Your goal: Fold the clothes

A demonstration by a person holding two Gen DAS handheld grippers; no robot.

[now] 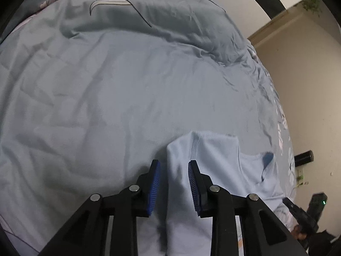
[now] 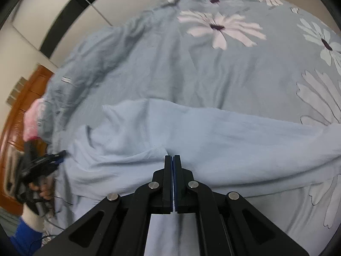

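A pale blue garment [image 1: 215,162] lies on the bed; in the right wrist view [image 2: 191,132] it stretches wide across the frame. My left gripper [image 1: 173,164] is open, its blue pads either side of the garment's left folded edge, just above it. My right gripper [image 2: 172,156] is shut on a pinched ridge of the garment. The left gripper also shows in the right wrist view [image 2: 56,156] at the garment's far left end, held by a hand. The right gripper shows in the left wrist view [image 1: 287,201] at the lower right.
The bed is covered by a grey-blue duvet [image 1: 106,85] with large white flowers [image 2: 221,27]. A rumpled quilt fold [image 1: 149,15] lies at the far side. A wooden headboard [image 2: 21,98] stands left; a beige wall [image 1: 309,85] is right of the bed.
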